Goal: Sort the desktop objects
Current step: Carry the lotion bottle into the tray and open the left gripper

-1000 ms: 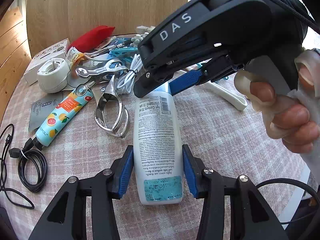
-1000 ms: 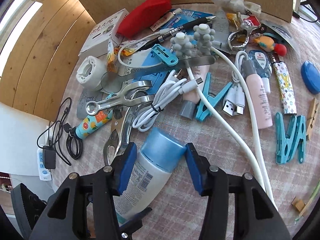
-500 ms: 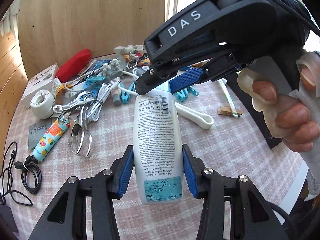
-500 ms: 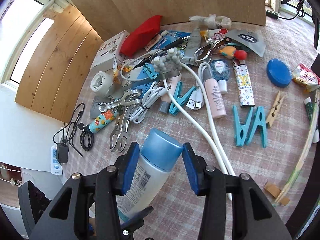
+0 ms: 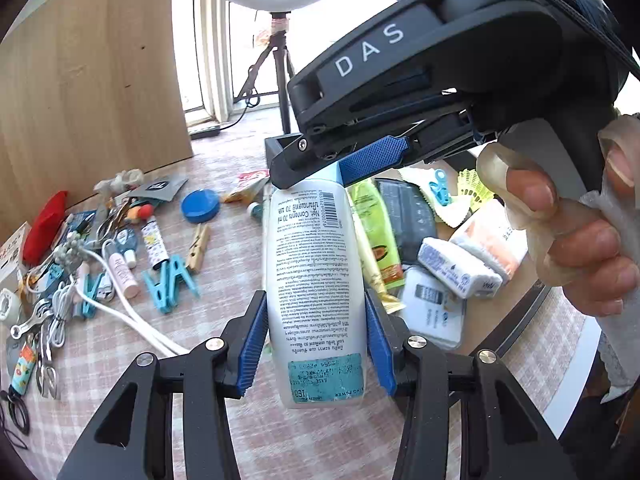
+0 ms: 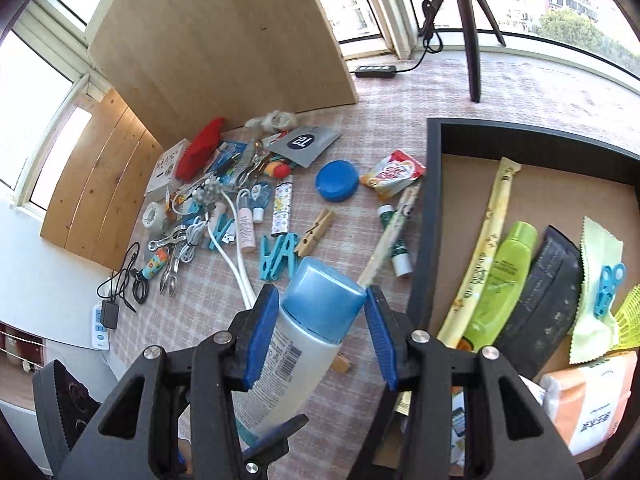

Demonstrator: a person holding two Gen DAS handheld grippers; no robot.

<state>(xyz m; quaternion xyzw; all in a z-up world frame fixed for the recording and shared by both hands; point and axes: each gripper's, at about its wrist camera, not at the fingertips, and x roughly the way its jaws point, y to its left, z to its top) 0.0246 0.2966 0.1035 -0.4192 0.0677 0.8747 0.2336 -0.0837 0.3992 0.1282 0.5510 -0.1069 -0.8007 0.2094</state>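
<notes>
A white lotion bottle (image 5: 316, 280) with a light blue cap (image 6: 322, 304) is held in the air between both grippers. My left gripper (image 5: 316, 344) is shut on its lower body. My right gripper (image 6: 320, 336) is shut on the cap end; its blue pad (image 5: 372, 158) shows in the left wrist view. The bottle hangs over the checked tablecloth beside the dark-rimmed tray (image 6: 424, 216). The tray holds a green tube (image 6: 496, 284), a yellow sachet (image 6: 484, 248), a black pouch (image 6: 544, 292) and tissue packs (image 5: 460, 268).
Loose items lie on the cloth to the left: teal clothespins (image 6: 278, 258), a wooden peg (image 6: 316, 230), a blue lid (image 6: 336, 180), a lighter (image 6: 282, 204), a white cable (image 6: 236, 248), pliers (image 6: 172, 268) and a red pouch (image 6: 200, 148). A wooden board (image 6: 224, 48) stands behind. A tripod (image 6: 468, 20) stands far back.
Both grippers have lifted the bottle off the table and carried it right, from beside the clutter pile to the tray's edge. The tray and its contents have come into view.
</notes>
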